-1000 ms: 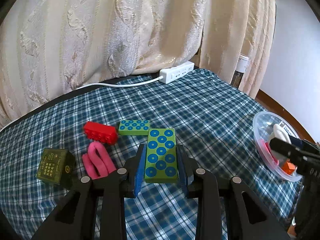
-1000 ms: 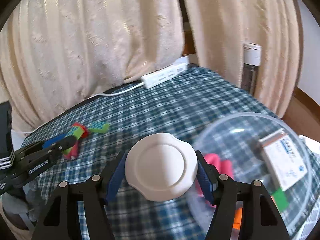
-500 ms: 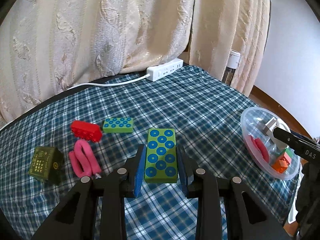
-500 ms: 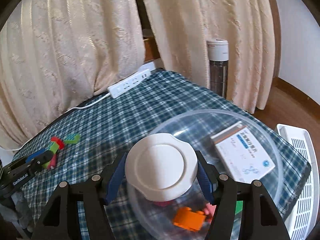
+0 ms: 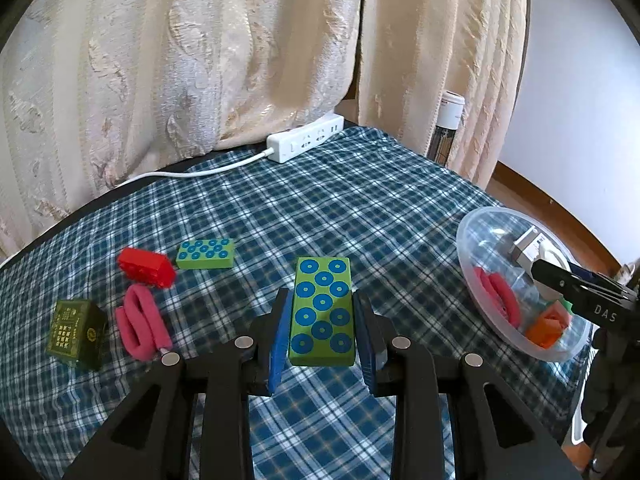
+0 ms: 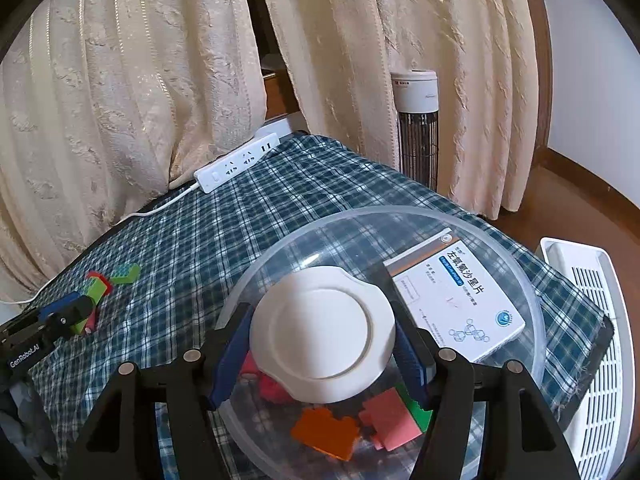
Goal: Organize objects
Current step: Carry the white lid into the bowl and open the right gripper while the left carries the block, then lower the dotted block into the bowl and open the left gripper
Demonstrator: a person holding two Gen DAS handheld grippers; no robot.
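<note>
My left gripper (image 5: 322, 334) is shut on a long green block with blue dots (image 5: 323, 312), held above the plaid tablecloth. My right gripper (image 6: 322, 338) is shut on a round white lid (image 6: 323, 330), held over the clear plastic bowl (image 6: 532, 292). Inside the bowl lie a white medicine box (image 6: 456, 296), an orange block (image 6: 326, 432), and pink and green pieces. The bowl (image 5: 472, 240) also shows at the right of the left wrist view, with the right gripper's fingers (image 5: 576, 288) above it. On the cloth lie a smaller green dotted block (image 5: 206, 254), a red block (image 5: 146, 266), a pink hair band (image 5: 142, 322) and a dark green box (image 5: 76, 334).
A white power strip (image 5: 306, 142) with its cord lies at the table's far edge against cream curtains. A tower fan (image 6: 416, 128) stands beyond the table. A white slatted unit (image 6: 596, 344) sits right of the table edge.
My left gripper has carried the green block to the right, so the bowl now shows more fully. My right gripper has moved with the lid from beside the bowl to over it.
</note>
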